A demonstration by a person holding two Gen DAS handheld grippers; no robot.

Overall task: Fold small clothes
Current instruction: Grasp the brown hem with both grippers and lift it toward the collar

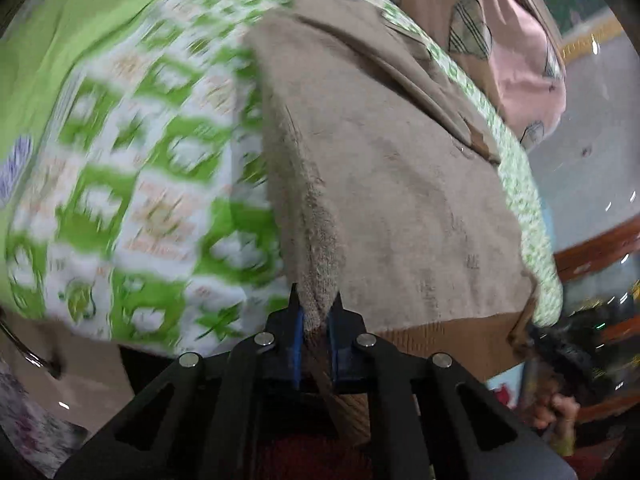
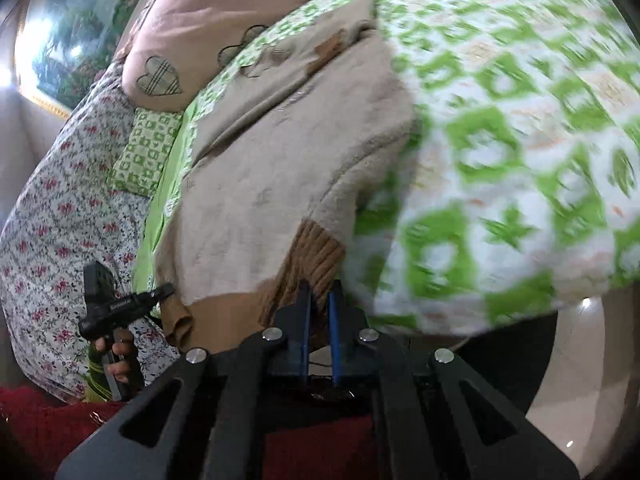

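The left gripper (image 1: 316,312) is clamped on the sweater (image 1: 380,184) at its near edge and the right gripper (image 2: 320,300) pinches its brown cuff (image 2: 312,256), the sweater stretching away from both across the green bedspread (image 2: 500,140)

No text, label, brand or number can be read; faint light lettering is seen on the left gripper (image 2: 120,304) in the right wrist view, but it is illegible.
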